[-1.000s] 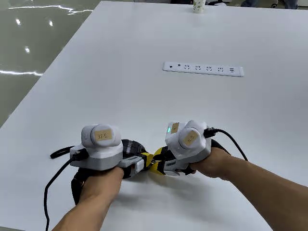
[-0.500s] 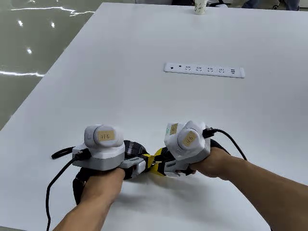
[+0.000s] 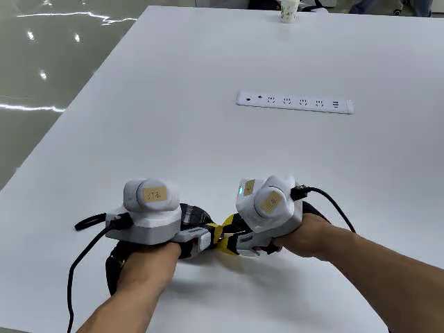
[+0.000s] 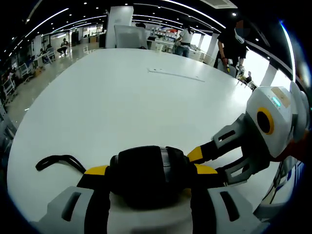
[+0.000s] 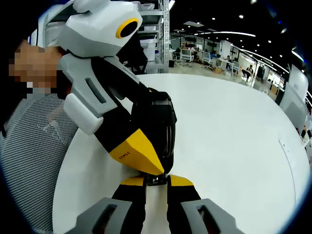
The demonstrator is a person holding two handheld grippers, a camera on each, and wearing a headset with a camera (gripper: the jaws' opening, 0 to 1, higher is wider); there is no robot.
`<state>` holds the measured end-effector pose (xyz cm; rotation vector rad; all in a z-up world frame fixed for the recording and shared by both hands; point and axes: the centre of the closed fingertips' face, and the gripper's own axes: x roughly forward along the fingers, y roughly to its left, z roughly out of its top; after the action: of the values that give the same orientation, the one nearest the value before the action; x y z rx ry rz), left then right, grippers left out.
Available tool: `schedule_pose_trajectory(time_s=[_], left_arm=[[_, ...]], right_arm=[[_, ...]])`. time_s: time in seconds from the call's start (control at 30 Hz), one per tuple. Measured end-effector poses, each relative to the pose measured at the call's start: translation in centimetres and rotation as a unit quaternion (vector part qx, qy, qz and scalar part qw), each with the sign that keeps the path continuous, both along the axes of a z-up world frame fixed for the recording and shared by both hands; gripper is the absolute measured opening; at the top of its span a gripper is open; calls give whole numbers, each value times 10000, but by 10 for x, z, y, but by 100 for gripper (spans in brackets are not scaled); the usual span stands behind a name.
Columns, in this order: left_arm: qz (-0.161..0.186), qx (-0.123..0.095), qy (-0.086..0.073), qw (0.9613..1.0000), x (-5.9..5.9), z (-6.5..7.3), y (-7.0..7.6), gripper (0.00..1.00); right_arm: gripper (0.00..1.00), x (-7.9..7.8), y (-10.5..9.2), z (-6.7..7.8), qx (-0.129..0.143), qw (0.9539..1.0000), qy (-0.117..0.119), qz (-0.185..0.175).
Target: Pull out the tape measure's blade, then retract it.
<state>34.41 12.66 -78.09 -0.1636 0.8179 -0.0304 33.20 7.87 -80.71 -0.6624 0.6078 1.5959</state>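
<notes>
We are beginning the pull-out: with the tape measure [image 4: 146, 168] on the table [image 3: 208, 111] at 6 o'clock, the left gripper [image 3: 200, 236] is clamping its case, the right gripper [image 3: 227, 240] is pinching nearly shut on the blade tip [image 5: 157, 180], and next we are likely needing a steady draw toward 3 o'clock.

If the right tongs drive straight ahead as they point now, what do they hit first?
The tape measure, almost at once: the right tongs are shut on its blade tip, with its black case directly ahead. The left tongs, clamped on that case, sit just beside the line; depth is unclear.
</notes>
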Motion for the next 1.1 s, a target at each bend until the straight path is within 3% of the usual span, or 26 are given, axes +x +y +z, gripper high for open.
schedule_pose_trajectory(time_s=[0.33,0.77,1.1], left_arm=[[-153,129,46,9998,1,0,0,63],[-315,215,196,9991,-9,-2,3,64],[-442,173,126,9988,-14,3,2,69]], right_arm=[[15,2,-3,2,-59,9999,-83,12],[20,0,-17,9,-114,9998,-112,-70],[25,-1,-30,12,-110,9996,-88,-229]])
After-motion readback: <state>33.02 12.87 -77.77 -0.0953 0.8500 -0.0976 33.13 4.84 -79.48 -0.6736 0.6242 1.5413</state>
